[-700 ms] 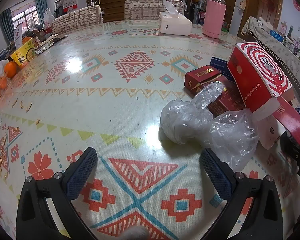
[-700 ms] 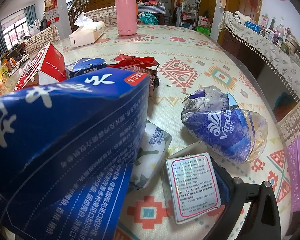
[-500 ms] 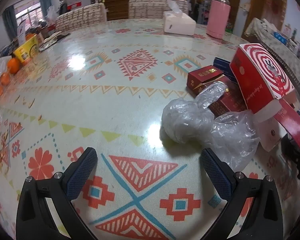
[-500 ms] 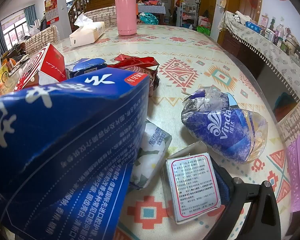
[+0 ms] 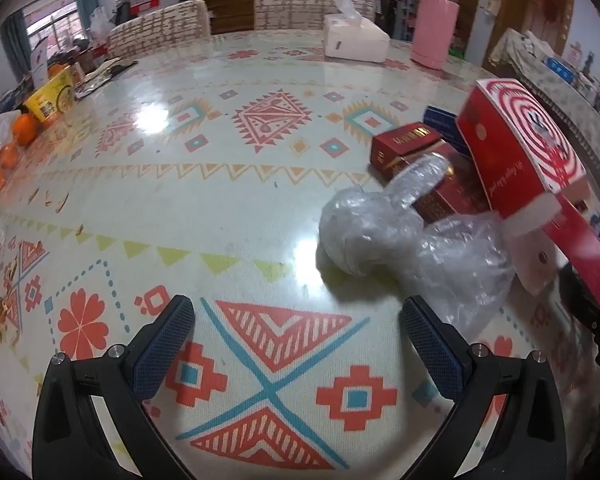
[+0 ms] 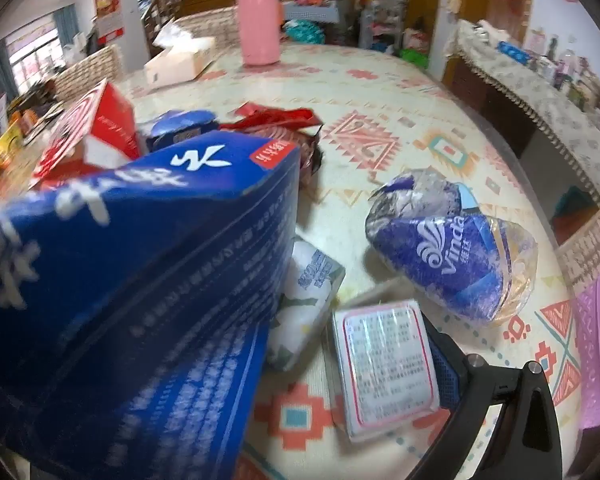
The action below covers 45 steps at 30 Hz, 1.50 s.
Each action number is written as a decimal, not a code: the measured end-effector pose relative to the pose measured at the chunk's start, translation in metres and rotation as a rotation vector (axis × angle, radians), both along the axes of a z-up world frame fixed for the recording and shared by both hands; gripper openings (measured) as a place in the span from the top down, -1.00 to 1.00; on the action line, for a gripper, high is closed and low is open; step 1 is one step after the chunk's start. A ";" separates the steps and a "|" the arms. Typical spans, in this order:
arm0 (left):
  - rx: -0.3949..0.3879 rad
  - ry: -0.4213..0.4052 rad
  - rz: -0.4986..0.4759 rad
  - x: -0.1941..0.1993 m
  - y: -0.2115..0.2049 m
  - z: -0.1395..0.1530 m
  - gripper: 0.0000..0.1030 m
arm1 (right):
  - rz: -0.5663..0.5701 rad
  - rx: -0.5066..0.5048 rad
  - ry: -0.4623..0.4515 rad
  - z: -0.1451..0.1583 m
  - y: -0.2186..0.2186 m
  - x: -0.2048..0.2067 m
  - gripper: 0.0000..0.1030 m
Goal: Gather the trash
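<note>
The desk [image 5: 228, 200] wears a glossy, smooth patterned cover that throws back bright patches of light. On it, the crumpled clear plastic bag [image 5: 400, 240] looks thin, wrinkled and shiny. The red-and-white cardboard box [image 5: 516, 152] beside it has a smooth printed finish, the dark red carton [image 5: 404, 144] a slight sheen with gold foil lettering. The left claw [image 5: 296, 336] shows 2 dark blue pads [image 5: 160, 344] with a fine dimpled rubbery texture on matt black plastic arms with small metal screws. The big blue cardboard box [image 6: 140, 280] is semi-gloss; the blue Vinda wrapper [image 6: 452, 260] is crinkled glossy film. The pink flask [image 6: 260, 28] looks matt.
</note>
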<state>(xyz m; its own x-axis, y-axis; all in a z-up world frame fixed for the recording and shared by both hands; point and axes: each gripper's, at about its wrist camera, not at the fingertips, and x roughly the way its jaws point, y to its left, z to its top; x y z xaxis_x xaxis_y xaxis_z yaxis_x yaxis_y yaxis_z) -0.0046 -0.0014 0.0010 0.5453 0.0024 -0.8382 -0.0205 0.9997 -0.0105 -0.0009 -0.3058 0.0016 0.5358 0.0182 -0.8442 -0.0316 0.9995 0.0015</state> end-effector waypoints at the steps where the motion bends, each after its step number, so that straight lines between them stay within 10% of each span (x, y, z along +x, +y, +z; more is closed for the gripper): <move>1: 0.000 0.000 -0.011 -0.002 0.000 0.000 -1.00 | 0.001 0.000 0.012 0.000 0.000 0.000 -1.00; 11: -0.036 -0.079 -0.037 -0.048 -0.011 0.035 -1.00 | 0.029 0.008 0.003 0.007 -0.002 -0.013 -1.00; 22: 0.072 -0.255 -0.046 -0.119 -0.043 0.082 -1.00 | 0.042 0.113 -0.401 0.075 0.000 -0.113 -1.00; 45: 0.140 -0.335 -0.162 -0.189 -0.098 0.090 -1.00 | -0.125 0.099 -0.403 0.059 -0.034 -0.185 -1.00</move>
<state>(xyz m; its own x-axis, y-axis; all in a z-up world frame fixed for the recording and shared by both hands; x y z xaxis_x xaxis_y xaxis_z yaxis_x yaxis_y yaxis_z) -0.1936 -0.0999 0.0909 0.7915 -0.0049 -0.6112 0.1192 0.9820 0.1465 -0.1860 -0.3394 0.0602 0.8252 0.0028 -0.5648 0.0718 0.9914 0.1097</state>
